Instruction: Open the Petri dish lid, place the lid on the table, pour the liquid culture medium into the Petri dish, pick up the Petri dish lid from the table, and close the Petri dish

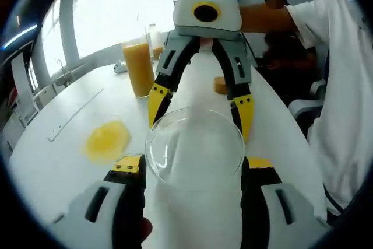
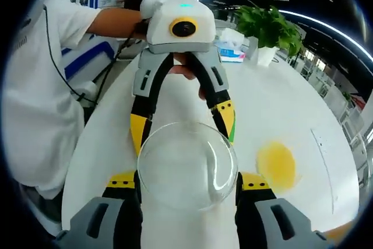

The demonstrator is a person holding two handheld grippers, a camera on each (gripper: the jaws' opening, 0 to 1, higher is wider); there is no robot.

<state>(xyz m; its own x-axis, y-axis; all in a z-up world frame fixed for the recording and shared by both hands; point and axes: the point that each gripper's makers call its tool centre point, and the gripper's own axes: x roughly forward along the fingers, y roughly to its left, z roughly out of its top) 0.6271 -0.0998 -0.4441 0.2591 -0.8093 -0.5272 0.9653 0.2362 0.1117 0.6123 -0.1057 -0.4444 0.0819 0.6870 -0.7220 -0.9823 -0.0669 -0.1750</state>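
Your left gripper (image 1: 195, 170) and right gripper (image 2: 186, 182) both clamp the clear lid (image 1: 195, 151), holding it above the white table (image 1: 64, 144); on the table beside the lid sit a yellow dish (image 1: 106, 140) and a glass of orange liquid (image 1: 139, 65)

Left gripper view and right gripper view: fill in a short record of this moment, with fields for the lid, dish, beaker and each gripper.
Lid: clear, raised off the table, between both grippers' jaws
Petri dish: on the table, uncovered, yellow medium inside
Beaker: upright, holds orange liquid
Left gripper: jaws flank the lid's rim; grip unclear
Right gripper: jaws flank the rim from the opposite side; grip unclear
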